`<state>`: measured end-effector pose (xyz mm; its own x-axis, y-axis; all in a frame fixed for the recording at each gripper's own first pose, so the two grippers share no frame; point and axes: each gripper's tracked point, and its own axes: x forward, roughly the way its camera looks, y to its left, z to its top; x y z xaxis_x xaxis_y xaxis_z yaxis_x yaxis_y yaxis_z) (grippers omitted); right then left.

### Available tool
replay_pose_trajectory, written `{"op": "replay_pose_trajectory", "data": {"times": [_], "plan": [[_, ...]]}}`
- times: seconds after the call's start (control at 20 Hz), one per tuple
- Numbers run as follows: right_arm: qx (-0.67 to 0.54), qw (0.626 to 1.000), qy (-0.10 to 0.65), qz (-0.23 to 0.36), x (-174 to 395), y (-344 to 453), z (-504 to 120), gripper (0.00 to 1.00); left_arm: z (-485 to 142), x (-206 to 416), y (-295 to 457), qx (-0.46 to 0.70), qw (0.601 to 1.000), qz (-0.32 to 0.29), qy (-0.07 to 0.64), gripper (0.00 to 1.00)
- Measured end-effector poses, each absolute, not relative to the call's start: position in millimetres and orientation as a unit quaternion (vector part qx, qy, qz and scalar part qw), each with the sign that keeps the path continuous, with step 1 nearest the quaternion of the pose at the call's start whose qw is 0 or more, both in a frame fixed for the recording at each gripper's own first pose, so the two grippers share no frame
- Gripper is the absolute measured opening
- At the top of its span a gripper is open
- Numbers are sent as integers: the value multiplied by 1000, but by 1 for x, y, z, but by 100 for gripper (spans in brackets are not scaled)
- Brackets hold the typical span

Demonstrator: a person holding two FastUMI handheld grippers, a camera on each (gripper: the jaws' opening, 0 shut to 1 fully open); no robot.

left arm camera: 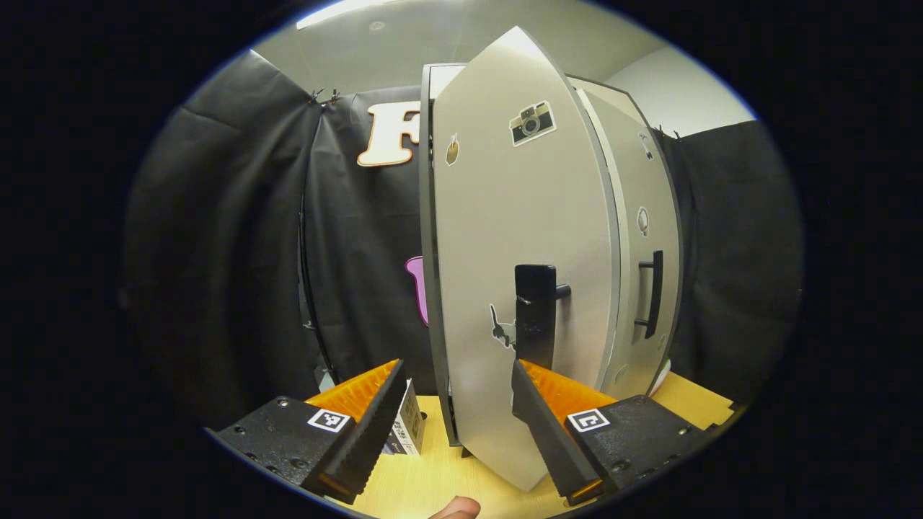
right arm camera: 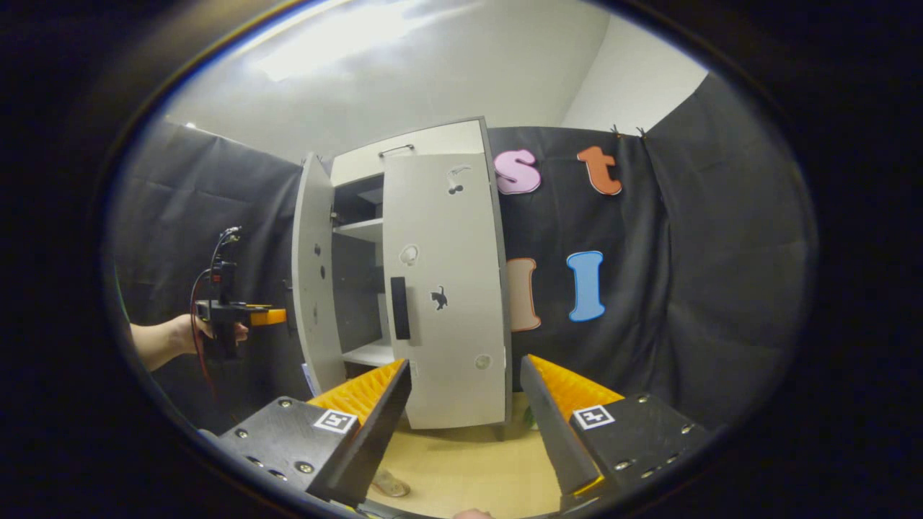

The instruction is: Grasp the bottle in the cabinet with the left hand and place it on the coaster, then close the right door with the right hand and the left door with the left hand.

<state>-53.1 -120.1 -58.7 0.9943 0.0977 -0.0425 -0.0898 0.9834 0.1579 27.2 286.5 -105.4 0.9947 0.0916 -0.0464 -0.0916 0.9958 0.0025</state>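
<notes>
The grey cabinet stands on a wooden table. Its right door lies flat against the front, black handle showing. The left door hangs partly ajar, with shelves visible in the gap. In the left gripper view that left door looms close, its handle just beyond my left gripper, which is open with the door's lower part between its fingers. In the right gripper view a hand holds the left gripper against the door's outer face. My right gripper is open, empty, facing the right door.
A small labelled box leans by the cabinet's left foot. A small pale thing lies on the table near the bottom of the right gripper view, too blurred to name. Black cloth surrounds the booth. A fingertip shows at the lower edge.
</notes>
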Motion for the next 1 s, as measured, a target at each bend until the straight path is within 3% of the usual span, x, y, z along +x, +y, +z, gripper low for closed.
{"op": "replay_pose_trajectory", "data": {"times": [0.05, 0.6, 0.7, 0.85, 1.0], "plan": [[80, 995, 26, 47, -50, -120, -59, 93, -106, 27, 286, 0, 999, 47, 25, 91], [60, 996, 43, 42, -55, -109, -72, 93, -112, 26, 268, -9, 999, 24, 42, 94], [53, 997, 47, 37, -60, -102, -73, 93, -108, 21, 273, 12, 998, 43, 41, 95], [50, 997, 34, 39, -62, -85, -58, 90, -97, 20, 261, 31, 999, 32, 25, 95], [48, 998, 26, 29, -59, -79, -43, 93, -84, 17, 256, 38, 999, 33, 11, 94]]}}
